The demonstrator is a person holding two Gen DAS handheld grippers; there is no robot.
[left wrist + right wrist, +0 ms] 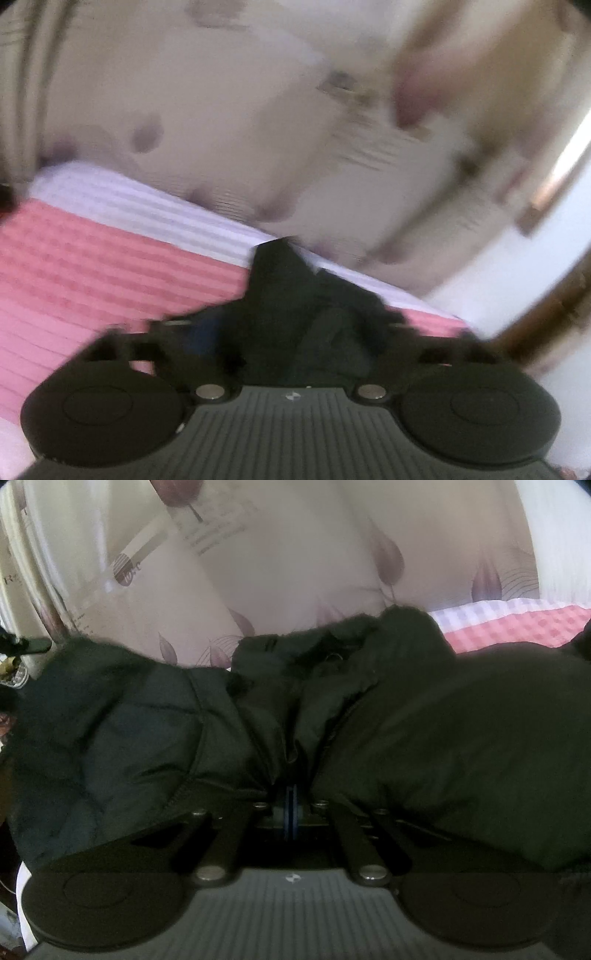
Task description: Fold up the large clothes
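Left wrist: blurred; left claw [291, 332] seems clenched on dark jacket [295, 295] near the bed's [92, 266] far edge. Right wrist: right claw [291, 805] clamped on jacket [424, 738] fabric. Advice: keep both grips level, lay fold flat.

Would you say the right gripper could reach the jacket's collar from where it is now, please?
Probably yes. The right gripper is already shut on a fold of the dark padded jacket, and the collar lies straight ahead with only the jacket's own fabric between. It would have to release first.
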